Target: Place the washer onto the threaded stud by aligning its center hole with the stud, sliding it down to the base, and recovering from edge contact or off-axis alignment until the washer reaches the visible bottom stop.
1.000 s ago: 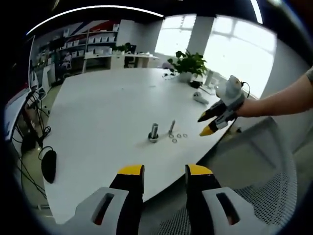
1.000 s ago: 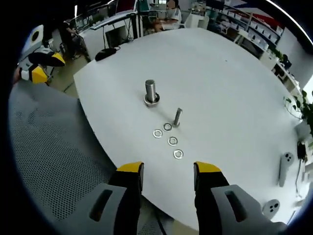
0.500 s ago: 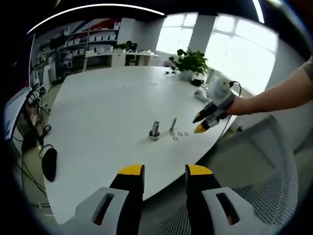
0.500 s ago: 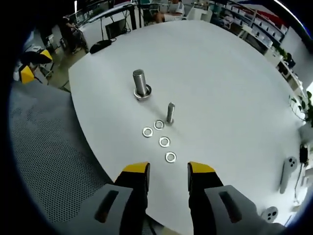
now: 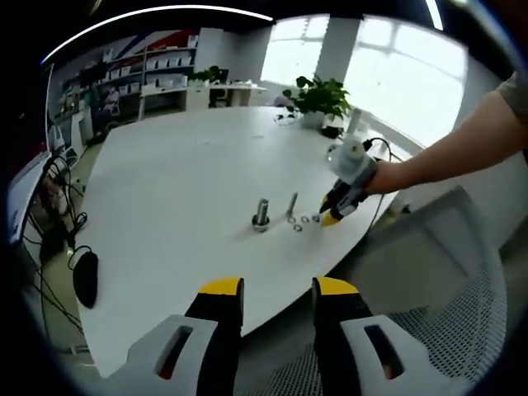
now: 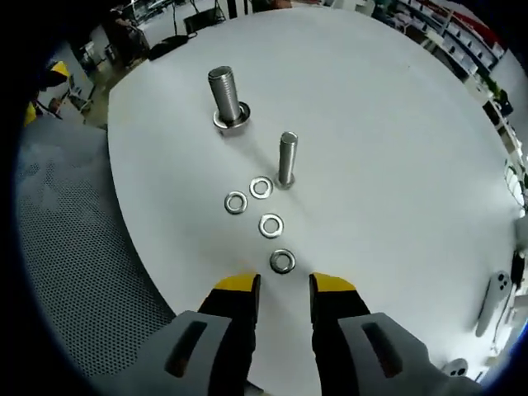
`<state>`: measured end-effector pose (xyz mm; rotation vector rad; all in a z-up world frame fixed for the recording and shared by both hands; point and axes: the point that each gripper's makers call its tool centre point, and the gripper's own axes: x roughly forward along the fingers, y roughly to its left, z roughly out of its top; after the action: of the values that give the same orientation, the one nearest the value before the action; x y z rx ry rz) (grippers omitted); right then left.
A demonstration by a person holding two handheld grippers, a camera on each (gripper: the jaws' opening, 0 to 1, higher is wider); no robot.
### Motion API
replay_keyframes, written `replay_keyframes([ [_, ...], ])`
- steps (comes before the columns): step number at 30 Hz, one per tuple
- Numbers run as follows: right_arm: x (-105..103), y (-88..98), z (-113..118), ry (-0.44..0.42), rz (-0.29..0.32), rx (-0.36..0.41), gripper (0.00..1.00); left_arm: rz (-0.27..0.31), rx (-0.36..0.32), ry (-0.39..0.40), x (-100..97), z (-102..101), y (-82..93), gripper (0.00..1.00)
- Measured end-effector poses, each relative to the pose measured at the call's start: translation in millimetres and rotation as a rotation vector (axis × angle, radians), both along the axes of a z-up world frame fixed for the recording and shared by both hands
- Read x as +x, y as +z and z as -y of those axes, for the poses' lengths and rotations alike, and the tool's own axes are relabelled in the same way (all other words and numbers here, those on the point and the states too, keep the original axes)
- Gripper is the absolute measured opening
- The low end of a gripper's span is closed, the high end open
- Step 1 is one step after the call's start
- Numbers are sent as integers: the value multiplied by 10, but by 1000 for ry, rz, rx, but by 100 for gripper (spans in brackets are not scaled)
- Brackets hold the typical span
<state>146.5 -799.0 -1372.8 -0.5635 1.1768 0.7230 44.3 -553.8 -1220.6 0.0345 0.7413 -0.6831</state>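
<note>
Nearest washer (image 6: 282, 261) lay flat on the white table (image 6: 396, 148), just ahead of the right gripper (image 6: 285, 285), jaws apart with a narrow gap. Three more washers (image 6: 258, 205) lay beyond, beside the thin stud (image 6: 286, 159). Thick stud (image 6: 223, 96) stood farther off. Left gripper (image 5: 275, 290) hung back off the table edge, jaws apart, nothing between them.

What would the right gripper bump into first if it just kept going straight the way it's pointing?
Probably the nearest washer, lying flat on the white table just ahead of the right gripper, in line with the gap between its fingers. Depth is hard to judge; beyond it lie three more washers.
</note>
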Motion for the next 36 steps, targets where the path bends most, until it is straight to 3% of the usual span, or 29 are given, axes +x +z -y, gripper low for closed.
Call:
replay_keyframes([
  [8, 25, -8, -73, 78, -31, -5, 27, 0, 3, 1, 7, -6, -5, 31],
  [12, 20, -10, -121, 175, -54, -49, 26, -2, 7, 6, 10, -19, -14, 31],
  [19, 27, -13, -156, 241, -82, -95, 21, 5, 9, 19, 22, -39, -3, 32],
  [23, 6, -21, -140, 344, -116, -164, 20, 3, 15, 11, 22, -32, -13, 32],
  [29, 25, -16, -115, 413, -120, -158, 16, 6, 7, 14, 24, -25, 1, 32],
  [36, 69, -37, -110, 496, -108, -248, 10, 8, 9, 21, 34, -39, -1, 32],
])
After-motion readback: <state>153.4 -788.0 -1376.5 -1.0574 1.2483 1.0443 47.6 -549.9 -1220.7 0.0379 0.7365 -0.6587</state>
